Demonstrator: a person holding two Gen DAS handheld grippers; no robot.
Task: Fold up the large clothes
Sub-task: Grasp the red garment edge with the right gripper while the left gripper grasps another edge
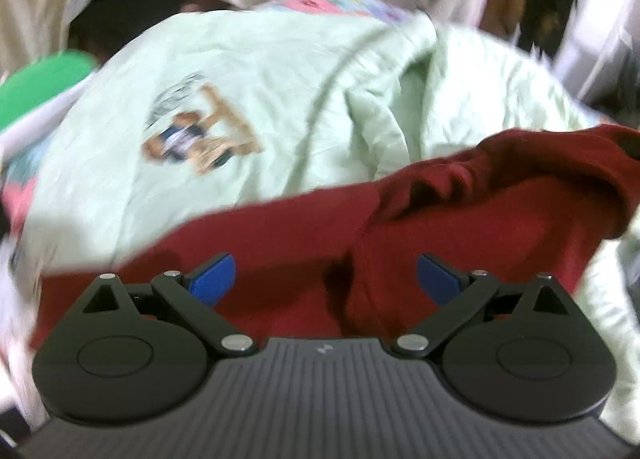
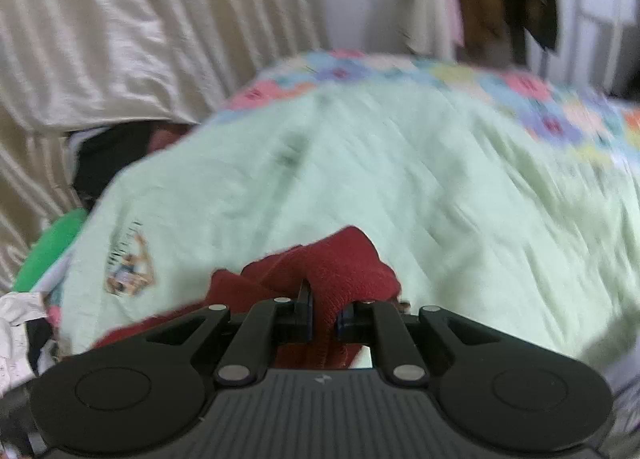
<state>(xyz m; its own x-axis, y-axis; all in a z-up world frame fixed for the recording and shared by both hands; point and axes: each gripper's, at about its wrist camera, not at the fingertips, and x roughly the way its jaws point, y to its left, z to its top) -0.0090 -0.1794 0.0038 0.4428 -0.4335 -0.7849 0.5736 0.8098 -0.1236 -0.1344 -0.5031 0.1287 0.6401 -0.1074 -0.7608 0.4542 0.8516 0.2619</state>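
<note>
Your right gripper has its jaws clamped on a bunched corner of the maroon garment, apparently for spreading; left gripper jaws wide above it, over the mint-green shirt.

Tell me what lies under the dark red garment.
Under the dark red garment lies a pale green shirt with a small printed picture. Farther back a patchwork bedcover shows. What lies directly beneath the red cloth is covered.

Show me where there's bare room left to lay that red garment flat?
Roomiest is the mint shirt, between its bear print and the patchwork quilt. The left edge is crowded: green item, crumpled clothes. The right hand-held gripper clamps the red garment.
</note>
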